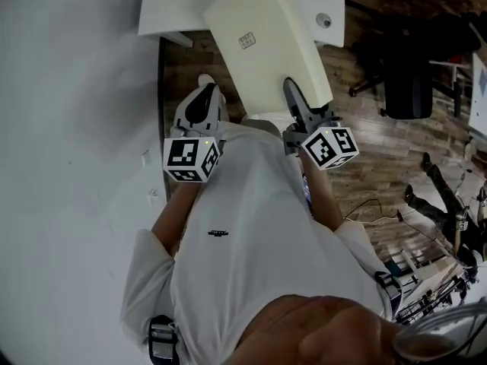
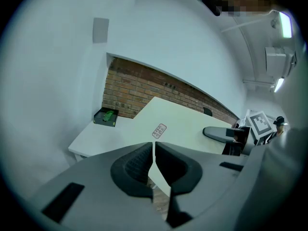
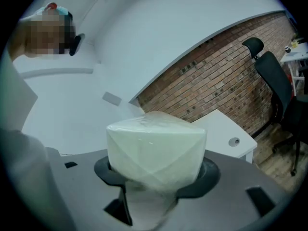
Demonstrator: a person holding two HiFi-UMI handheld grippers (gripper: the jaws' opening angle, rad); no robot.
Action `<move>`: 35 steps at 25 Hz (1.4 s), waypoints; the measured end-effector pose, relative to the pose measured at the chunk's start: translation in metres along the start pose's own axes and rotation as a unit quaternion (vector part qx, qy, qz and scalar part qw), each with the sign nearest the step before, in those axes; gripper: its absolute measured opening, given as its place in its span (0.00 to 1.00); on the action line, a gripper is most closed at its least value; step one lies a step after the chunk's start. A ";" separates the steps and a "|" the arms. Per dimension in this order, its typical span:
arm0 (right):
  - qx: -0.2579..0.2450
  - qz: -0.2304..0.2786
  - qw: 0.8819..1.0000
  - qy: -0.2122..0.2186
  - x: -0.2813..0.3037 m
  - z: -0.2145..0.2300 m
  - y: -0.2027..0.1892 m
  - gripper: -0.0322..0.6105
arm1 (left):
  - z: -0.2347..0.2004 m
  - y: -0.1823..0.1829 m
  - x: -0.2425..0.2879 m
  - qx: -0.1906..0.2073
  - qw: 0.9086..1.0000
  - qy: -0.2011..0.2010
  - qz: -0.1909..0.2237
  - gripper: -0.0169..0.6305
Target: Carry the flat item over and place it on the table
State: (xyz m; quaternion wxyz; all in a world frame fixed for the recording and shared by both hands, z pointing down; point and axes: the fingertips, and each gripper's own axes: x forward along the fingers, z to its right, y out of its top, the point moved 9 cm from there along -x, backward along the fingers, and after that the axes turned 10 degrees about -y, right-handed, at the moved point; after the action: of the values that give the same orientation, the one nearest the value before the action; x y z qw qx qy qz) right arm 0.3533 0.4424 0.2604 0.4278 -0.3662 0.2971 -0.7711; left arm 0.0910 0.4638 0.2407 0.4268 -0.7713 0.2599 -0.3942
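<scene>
1. The flat white panel (image 1: pixel 266 44) is held up off the floor between both grippers, slanting away from the person. A small printed label (image 1: pixel 246 40) sits on its upper face.
2. The right gripper (image 1: pixel 293 90) holds the panel's near end. In the right gripper view this end shows as a thick, film-wrapped block, and the jaws stand wide, one pad pressed against each side of it.
3. The left gripper (image 1: pixel 204 90) is at the panel's left edge. In the left gripper view its jaws are nearly together, with only a thin white strip of the panel running through the slit between them.
4. Each gripper's marker cube (image 1: pixel 190 158) sits close to the person's white shirt (image 1: pixel 243 242).
5. The panel's far end overlaps the white table (image 1: pixel 175 6) in the head view. Whether it touches the tabletop cannot be told.
6. On the table's far corner, by the brick wall (image 2: pixel 139 88), lies a small black tray (image 2: pixel 107 116) with something green in it.
7. A black office chair (image 1: pixel 407 82) stands well to the right on the wooden floor (image 1: pixel 365 143).
</scene>
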 end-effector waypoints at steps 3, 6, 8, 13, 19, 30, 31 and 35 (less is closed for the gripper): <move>-0.001 -0.005 1.000 -0.002 0.011 -0.021 0.000 0.51 | -0.015 0.010 -0.008 -0.003 1.000 -0.006 0.007 0.08; -0.024 -0.011 1.000 -0.002 0.042 -0.053 -0.015 0.51 | -0.060 0.016 -0.019 -0.010 1.000 -0.008 0.026 0.08; -0.042 -0.014 0.999 0.000 0.071 -0.083 -0.035 0.51 | -0.104 0.014 -0.033 -0.016 0.999 -0.006 0.035 0.08; -0.072 -0.026 0.997 -0.010 0.141 -0.123 -0.044 0.51 | -0.181 0.036 -0.033 -0.026 0.999 0.001 0.045 0.08; -0.089 -0.029 0.995 -0.041 0.221 -0.158 -0.038 0.51 | -0.263 0.071 -0.028 -0.042 0.998 0.007 0.056 0.08; -0.100 0.011 0.986 -0.132 0.309 -0.164 -0.011 0.51 | -0.339 0.095 -0.025 -0.043 0.997 -0.001 0.063 0.08; -0.095 0.013 0.986 -0.138 0.318 -0.163 -0.008 0.51 | -0.342 0.097 -0.023 -0.041 0.997 0.000 0.063 0.08; -0.080 0.025 0.984 -0.160 0.355 -0.151 -0.004 0.51 | -0.347 0.100 -0.017 -0.032 0.998 0.001 0.059 0.08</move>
State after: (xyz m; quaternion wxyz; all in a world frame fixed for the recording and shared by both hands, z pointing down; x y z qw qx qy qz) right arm 0.0984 0.1546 0.2896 0.4580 -0.5101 0.2946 -0.6658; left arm -0.2129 0.2686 0.2610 0.4239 -0.7675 0.3184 -0.3604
